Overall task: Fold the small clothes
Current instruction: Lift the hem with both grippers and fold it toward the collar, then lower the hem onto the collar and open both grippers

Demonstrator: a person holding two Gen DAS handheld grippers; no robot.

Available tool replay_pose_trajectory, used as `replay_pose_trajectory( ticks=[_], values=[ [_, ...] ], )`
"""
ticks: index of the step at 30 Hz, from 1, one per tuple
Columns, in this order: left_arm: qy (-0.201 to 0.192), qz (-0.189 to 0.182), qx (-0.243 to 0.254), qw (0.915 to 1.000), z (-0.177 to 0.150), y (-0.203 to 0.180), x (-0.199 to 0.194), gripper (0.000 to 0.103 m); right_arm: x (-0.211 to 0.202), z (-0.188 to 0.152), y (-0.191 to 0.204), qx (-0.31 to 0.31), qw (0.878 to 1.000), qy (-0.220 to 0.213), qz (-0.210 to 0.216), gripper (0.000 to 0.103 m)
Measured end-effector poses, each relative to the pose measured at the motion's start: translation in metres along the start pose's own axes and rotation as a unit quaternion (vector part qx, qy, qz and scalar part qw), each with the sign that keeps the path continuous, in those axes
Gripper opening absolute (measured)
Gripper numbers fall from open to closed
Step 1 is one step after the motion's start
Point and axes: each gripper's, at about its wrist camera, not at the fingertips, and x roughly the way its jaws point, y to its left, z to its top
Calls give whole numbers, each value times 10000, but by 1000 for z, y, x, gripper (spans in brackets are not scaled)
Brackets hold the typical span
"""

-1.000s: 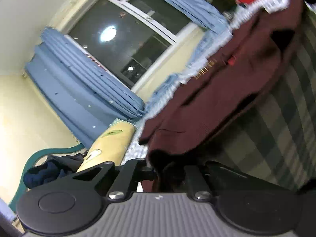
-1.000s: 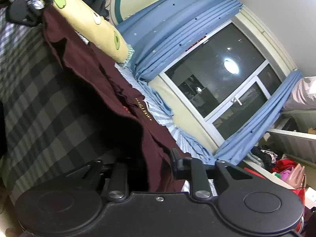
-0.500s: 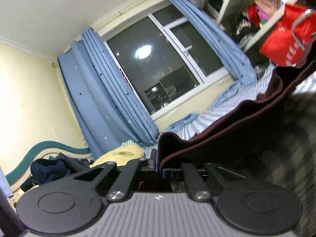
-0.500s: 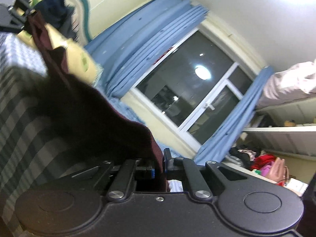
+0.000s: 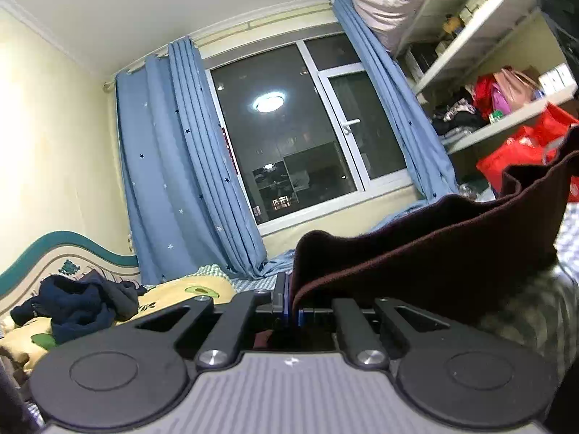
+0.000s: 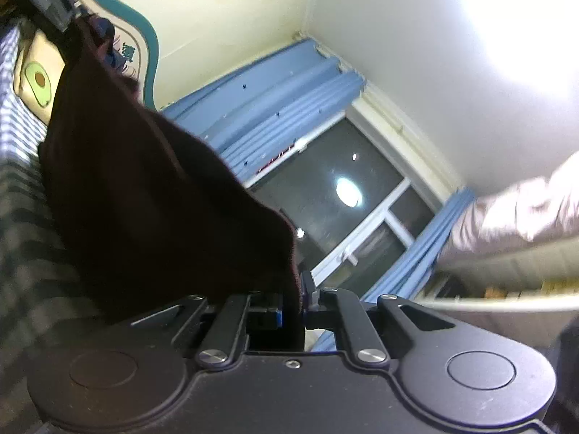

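Note:
A dark maroon garment [image 5: 427, 253] hangs stretched between my two grippers, lifted off the bed. My left gripper [image 5: 291, 313] is shut on one edge of it, and the cloth runs off to the right. In the right wrist view my right gripper [image 6: 295, 305] is shut on another edge of the maroon garment [image 6: 144, 188]. The cloth sags away to the upper left, where the left gripper [image 6: 61, 18] shows small, holding the far corner. The grey checked bed cover [image 6: 25, 224] lies below the cloth.
A window with blue curtains [image 5: 173, 181] is straight ahead. A dark blue garment [image 5: 79, 303] lies on a yellow avocado-print pillow [image 5: 195, 289] by the headboard at left. Shelves with red bags [image 5: 514, 152] stand at right.
Both grippers have lifted the maroon garment off the checked cover and tilted upward. The cloth, lying flat a second ago, now hangs in the air between them.

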Motion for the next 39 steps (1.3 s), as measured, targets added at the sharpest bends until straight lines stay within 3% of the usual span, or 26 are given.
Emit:
replay_pose_trajectory(
  ticks=[4, 9, 12, 16, 20, 28, 35, 39],
  values=[
    [84, -6, -268, 9996, 24, 16, 53, 4, 56, -2, -12, -241, 9997, -68, 48, 9],
    [465, -14, -488, 9977, 49, 28, 139, 4, 147, -14, -18, -149, 9998, -67, 121, 11],
    [847, -208, -1055, 9906, 53, 45, 190, 4, 198, -24, -6, -314, 9993, -62, 201, 11],
    [1190, -52, -1117, 9866, 47, 54, 256, 4, 260, -37, 8, -301, 9989, 87, 356, 11],
    [1629, 91, -1053, 9810, 27, 47, 321, 4, 313, -52, 26, -220, 9973, 355, 601, 11],
    [2740, 198, -1076, 9555, -37, 20, 428, 4, 391, -100, 88, -306, 9838, 1219, 1281, 10],
    [3562, 123, -1123, 9275, -91, -2, 475, 4, 432, -131, 136, -431, 9591, 2001, 1957, 10],
    [3698, 150, -1225, 9209, -109, -6, 483, 6, 439, -144, 148, -397, 9500, 2216, 2163, 14]
  ],
)
